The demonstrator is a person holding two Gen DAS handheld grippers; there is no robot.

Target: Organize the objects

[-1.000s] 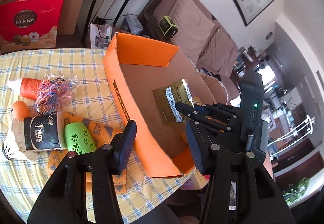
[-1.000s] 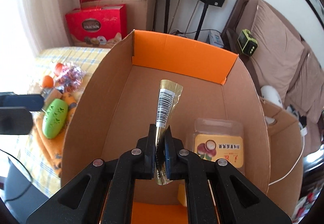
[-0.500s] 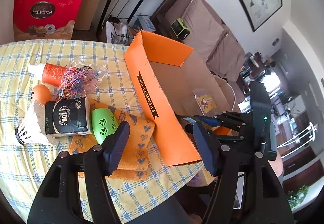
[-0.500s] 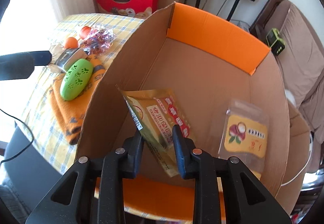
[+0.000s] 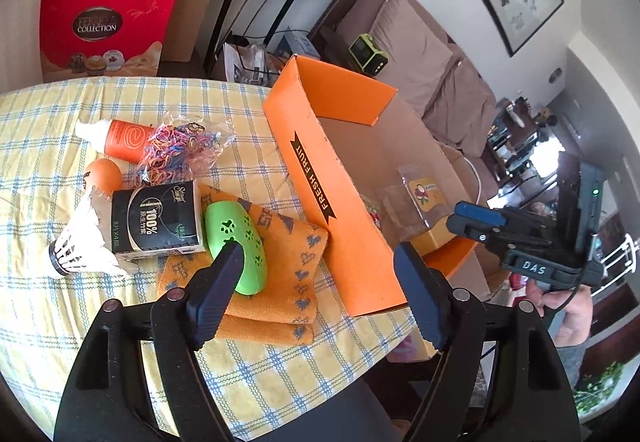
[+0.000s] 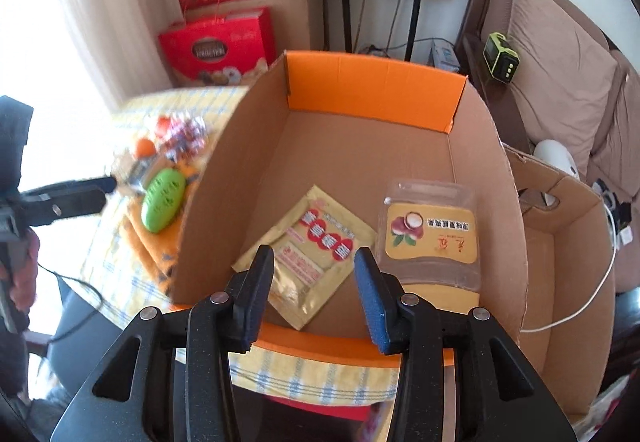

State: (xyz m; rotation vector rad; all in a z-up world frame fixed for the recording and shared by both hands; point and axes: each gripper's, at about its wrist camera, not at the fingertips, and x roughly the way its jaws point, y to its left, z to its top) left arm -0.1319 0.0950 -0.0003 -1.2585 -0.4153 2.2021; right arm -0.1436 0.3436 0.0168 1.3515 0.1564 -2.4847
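Hovering my right gripper (image 6: 314,280) above the near end of the open orange-and-brown cardboard box (image 6: 376,94), I held its fingers apart and empty, directly over the flat gold foil sachet with red round labels (image 6: 310,252) lying on the box floor beside the clear plastic packet with a yellow fruit label (image 6: 432,230). My left gripper (image 5: 320,296) also had its fingers spread, gripping nothing, poised over the yellow checked cloth on the surface (image 5: 280,374). I judged the next pick to be the green oval plastic case with paw-print cutouts (image 5: 236,242), glossy and rounded, resting on the folded orange towel (image 5: 296,266) just beside the box's outer wall. To do it well, I reckoned on closing across its narrow width, low enough that the smooth shell would not squirt out, and lifting clear of the black tissue pack (image 5: 156,220) touching it.
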